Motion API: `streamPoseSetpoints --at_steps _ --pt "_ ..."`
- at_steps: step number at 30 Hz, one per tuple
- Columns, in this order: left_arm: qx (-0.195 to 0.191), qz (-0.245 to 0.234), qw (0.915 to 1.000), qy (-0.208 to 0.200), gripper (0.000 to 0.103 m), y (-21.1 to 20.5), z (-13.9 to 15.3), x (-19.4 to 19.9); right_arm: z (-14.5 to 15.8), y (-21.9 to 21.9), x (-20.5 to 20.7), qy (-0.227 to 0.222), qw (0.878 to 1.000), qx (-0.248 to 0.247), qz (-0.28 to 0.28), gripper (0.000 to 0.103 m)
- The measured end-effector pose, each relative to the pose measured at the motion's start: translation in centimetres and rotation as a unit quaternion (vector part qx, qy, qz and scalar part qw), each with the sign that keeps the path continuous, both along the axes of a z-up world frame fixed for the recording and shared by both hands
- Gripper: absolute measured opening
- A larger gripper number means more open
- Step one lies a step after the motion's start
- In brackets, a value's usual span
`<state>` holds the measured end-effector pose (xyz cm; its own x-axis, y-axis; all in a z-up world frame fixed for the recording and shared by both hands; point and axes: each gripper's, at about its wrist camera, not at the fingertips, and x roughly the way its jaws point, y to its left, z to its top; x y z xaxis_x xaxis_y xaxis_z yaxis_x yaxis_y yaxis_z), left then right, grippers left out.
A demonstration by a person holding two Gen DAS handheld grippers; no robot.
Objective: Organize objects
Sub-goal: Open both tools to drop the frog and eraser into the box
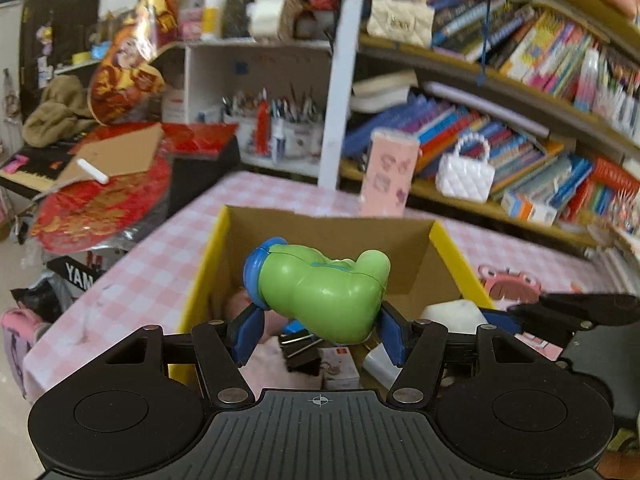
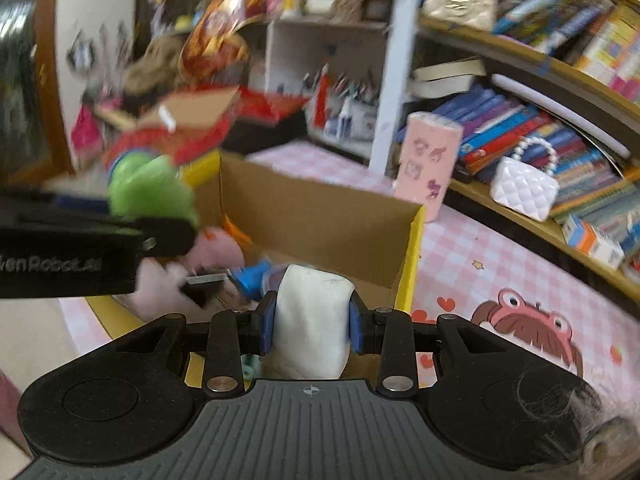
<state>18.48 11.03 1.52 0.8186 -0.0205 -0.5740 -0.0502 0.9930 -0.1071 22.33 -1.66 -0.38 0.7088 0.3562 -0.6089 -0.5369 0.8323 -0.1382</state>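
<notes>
My left gripper point(image 1: 318, 330) is shut on a green plastic toy point(image 1: 320, 292) with a blue end and holds it above an open cardboard box point(image 1: 332, 228) with yellow outer sides. The box holds a pink soft thing, black binder clips point(image 1: 300, 350) and small white boxes. My right gripper point(image 2: 310, 322) is shut on a white soft block point(image 2: 310, 320) over the box's near right part point(image 2: 320, 208). The white block also shows in the left wrist view point(image 1: 450, 312). The green toy point(image 2: 150, 190) and the left gripper show at the left of the right wrist view.
The box stands on a pink checked tablecloth point(image 1: 152, 264) with a crab print point(image 2: 520, 320). A pink cylinder point(image 2: 430, 160) stands behind the box. Bookshelves point(image 1: 520, 92) with a small white handbag point(image 1: 464, 172) fill the right. Red clutter lies at the left.
</notes>
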Motion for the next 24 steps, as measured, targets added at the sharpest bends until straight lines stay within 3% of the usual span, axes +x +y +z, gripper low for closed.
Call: streamPoseSetpoints --at_steps 5,14,24 --pt "0.008 -0.01 0.9994 0.032 0.061 -0.6 -1.5 2.2 -1.2 0.6 1.9 -0.001 0.998 -0.05 0.041 0.032" --pt "0.03 -0.013 0.9969 0.071 0.063 -1.1 -3.2 4.1 -2.3 1.1 4.1 0.03 0.992 -0.092 0.086 0.033" --pt "-0.032 -0.003 0.9945 0.1 0.068 0.2 -4.1 4.8 -2.7 1.6 4.8 0.038 0.988 -0.105 0.108 0.034"
